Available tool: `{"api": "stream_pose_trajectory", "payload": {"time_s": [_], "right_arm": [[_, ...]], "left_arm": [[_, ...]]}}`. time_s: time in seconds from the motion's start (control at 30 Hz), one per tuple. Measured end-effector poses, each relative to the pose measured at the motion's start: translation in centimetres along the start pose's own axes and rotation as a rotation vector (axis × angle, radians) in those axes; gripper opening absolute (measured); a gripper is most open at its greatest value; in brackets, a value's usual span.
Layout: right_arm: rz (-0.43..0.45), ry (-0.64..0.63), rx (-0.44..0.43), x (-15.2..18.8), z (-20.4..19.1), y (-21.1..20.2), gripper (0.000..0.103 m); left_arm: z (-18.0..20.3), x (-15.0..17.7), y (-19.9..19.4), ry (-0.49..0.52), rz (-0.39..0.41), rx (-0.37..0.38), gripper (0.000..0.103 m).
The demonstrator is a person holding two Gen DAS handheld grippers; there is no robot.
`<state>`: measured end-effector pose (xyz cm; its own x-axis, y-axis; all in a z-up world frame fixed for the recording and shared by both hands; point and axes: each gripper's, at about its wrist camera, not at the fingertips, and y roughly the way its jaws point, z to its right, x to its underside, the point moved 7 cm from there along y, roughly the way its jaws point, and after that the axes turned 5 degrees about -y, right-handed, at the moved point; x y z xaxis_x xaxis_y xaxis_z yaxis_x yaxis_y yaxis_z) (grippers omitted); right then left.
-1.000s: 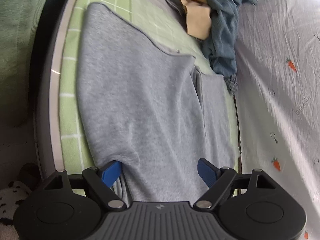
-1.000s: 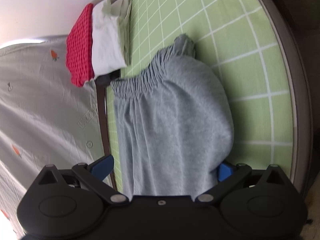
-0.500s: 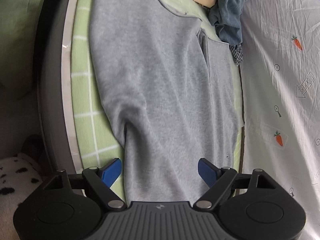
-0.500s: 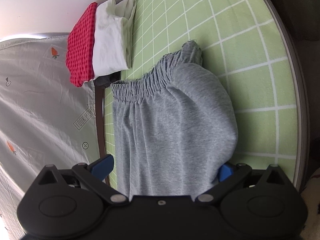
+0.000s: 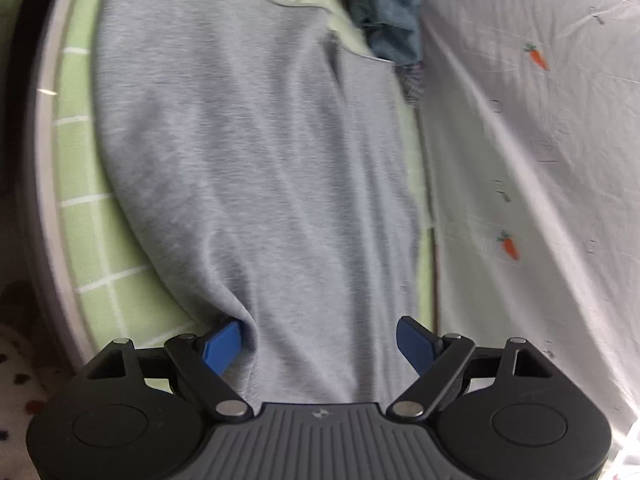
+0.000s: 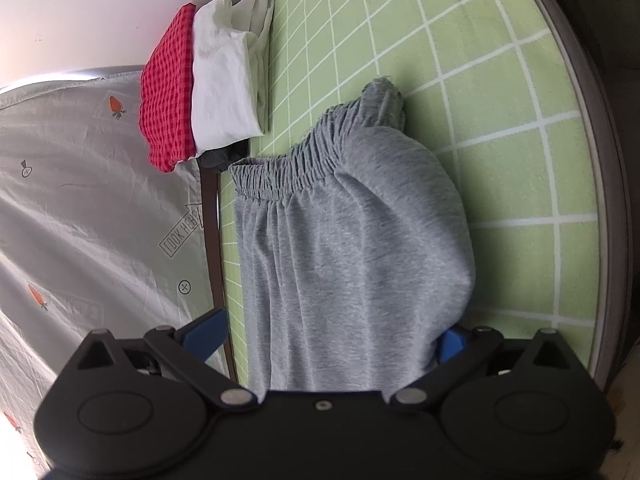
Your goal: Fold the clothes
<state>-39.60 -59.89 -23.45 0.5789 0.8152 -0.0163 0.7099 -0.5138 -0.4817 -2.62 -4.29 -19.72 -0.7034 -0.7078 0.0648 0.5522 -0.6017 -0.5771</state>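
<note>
Grey sweatpants [image 5: 256, 168] flat on green checked tabletop [image 6: 500, 92], elastic waistband [image 6: 288, 172] toward far end. Left gripper [image 5: 320, 340] spread wide over cloth, gripping nothing. Right gripper [image 6: 332, 332] likewise wide, cloth between pads; pressing or not, cannot tell. Folded red-checked and white stack [image 6: 200, 92] near waistband; carrot-print sheet [image 5: 540, 160] alongside.

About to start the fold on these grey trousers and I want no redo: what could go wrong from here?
1. The grey trousers bulge between the open left gripper; closing might pinch a ridge, not an edge.
2. The right gripper sits far from the waistband, which may fold crooked.
3. Cloth lies near the blue garment and could snag it.
</note>
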Motion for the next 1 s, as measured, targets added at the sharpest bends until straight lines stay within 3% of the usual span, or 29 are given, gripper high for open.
{"api": "stream_pose_trajectory", "payload": {"time_s": [0.3,0.53,0.7,0.87,1.0], "right_arm": [[-0.005,0.004,-0.005,0.0,-0.1,-0.1,0.103],[-0.005,0.003,0.006,0.0,-0.2,0.0,0.103],[-0.005,-0.036,0.047,-0.4,-0.7,0.0,0.103],[0.018,-0.095,0.105,-1.3,-1.2,-0.1,0.103],[0.024,-0.083,0.105,-1.5,-1.0,-0.2,0.099]], "left_arm": [[-1.7,-1.0,-1.0,-0.015,0.05,-0.055,0.084],[-1.5,-2.0,-0.7,-0.016,0.085,-0.053,0.084],[-1.6,-3.8,-1.6,-0.012,0.162,-0.073,0.084],[-1.3,-6.3,-3.0,0.003,0.289,-0.117,0.083],[-1.2,-7.6,-3.2,0.011,0.327,-0.132,0.082]]}}
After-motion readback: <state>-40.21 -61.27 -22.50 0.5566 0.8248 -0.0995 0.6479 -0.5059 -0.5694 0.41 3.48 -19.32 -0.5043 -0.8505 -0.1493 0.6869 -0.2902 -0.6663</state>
